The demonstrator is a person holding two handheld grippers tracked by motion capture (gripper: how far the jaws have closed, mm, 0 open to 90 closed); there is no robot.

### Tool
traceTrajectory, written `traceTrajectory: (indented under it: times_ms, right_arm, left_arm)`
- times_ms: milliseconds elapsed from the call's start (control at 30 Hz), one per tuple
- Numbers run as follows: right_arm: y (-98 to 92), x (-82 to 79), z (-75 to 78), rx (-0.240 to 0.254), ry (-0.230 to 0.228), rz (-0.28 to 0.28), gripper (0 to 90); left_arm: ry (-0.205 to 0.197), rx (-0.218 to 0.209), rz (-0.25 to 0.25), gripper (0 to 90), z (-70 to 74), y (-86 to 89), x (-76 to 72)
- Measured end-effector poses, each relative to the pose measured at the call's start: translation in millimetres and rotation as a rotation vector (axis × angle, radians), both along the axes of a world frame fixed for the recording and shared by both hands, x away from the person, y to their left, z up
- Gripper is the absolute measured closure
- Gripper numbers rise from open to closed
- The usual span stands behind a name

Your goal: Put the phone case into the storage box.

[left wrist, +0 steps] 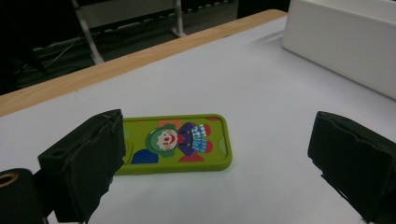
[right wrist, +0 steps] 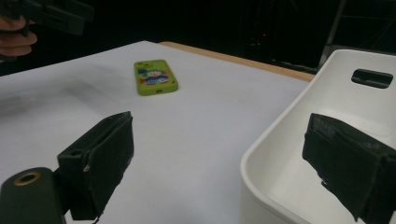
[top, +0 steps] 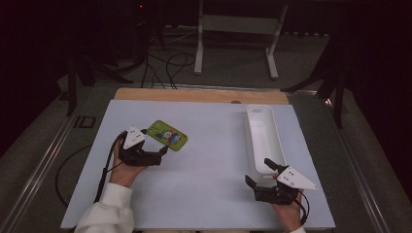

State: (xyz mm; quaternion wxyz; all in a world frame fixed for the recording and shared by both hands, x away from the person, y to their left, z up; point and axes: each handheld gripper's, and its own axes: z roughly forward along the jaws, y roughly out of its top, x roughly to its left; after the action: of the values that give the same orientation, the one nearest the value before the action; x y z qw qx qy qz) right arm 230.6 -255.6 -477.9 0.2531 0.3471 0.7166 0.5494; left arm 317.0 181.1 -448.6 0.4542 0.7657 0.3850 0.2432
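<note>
A green phone case (top: 167, 135) with a clown picture lies flat on the white mat, left of centre. My left gripper (top: 154, 141) is open just in front of it, and the case (left wrist: 177, 144) lies between and just beyond its jaws, untouched. My right gripper (top: 260, 172) is open at the near end of a long white bin (top: 253, 145), its jaws either side of the bin's near corner (right wrist: 261, 154) with nothing held. From the right gripper view the case (right wrist: 155, 77) lies farther off, and the left gripper (right wrist: 56, 14) and its hand are at the top left.
The white mat (top: 209, 194) covers a wooden table whose far edge (top: 199, 94) shows bare. The empty bin (left wrist: 341, 42) runs along the mat's right side. Beyond the table, a white stand (top: 235, 24) and cables (top: 170, 63) sit on the floor.
</note>
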Motion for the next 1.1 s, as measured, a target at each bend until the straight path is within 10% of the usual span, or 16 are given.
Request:
traceTrajectory:
  times_ms: [1100]
  right_arm:
    - [-0.5,0.2,-0.3,-0.006,-0.003,-0.012,8.9]
  left_arm:
    - [0.065,0.018,0.047,18.7,-26.5,-18.4,36.2]
